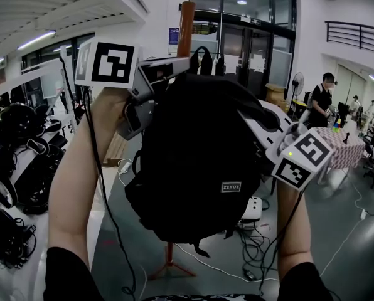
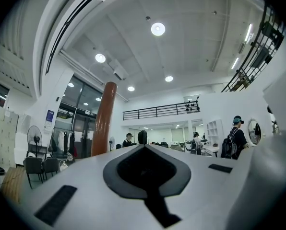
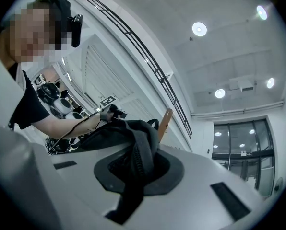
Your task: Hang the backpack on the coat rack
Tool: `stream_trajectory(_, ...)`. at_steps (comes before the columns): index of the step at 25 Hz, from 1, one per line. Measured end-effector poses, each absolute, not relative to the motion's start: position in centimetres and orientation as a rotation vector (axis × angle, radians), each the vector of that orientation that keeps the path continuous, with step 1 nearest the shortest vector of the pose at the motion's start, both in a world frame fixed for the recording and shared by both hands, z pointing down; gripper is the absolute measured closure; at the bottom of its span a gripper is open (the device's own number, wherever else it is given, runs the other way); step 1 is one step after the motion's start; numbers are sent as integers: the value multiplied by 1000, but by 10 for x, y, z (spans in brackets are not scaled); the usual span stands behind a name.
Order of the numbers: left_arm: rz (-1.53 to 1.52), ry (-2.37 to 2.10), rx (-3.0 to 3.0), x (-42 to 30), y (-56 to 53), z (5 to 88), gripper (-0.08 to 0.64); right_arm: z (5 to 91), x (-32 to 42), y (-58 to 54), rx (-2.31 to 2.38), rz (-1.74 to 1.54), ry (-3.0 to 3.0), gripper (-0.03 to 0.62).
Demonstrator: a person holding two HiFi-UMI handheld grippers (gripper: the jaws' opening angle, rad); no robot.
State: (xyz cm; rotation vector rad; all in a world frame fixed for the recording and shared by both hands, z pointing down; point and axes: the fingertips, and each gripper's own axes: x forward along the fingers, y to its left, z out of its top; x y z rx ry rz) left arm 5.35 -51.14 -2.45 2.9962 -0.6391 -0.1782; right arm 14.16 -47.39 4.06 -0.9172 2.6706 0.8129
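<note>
The black fabric backpack (image 1: 199,162) hangs mid-scene between the left gripper (image 1: 184,63), at its upper left, and the right gripper (image 1: 257,123), at its right, with its dark padded shoulder strap (image 3: 136,162) between that gripper's jaws. The brown round wooden post (image 1: 186,27) stands behind its top. Orange metal legs (image 1: 170,267) stand on the floor below. A long white table (image 1: 33,256) runs along the left.

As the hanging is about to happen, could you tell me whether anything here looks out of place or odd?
Nothing looks damaged or spilled. The only untidy thing is a tangle of loose cables on the floor beside the coat rack base, below the raised backpack; it could snag a foot.
</note>
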Motion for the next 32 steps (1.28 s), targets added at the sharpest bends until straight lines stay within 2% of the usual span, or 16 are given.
stream_trajectory(17,-218,-669,2927,36,-549,-11,545,50,130,-504,-947,764,2724,565)
stream_trajectory(24,-82,-849,2955,21,-577,23,545,83,123,-521,-972,719,2764,565)
stream_trajectory(32,-93,-867,2968,21,-578,33,545,109,120,-528,-1003,638,2774,565)
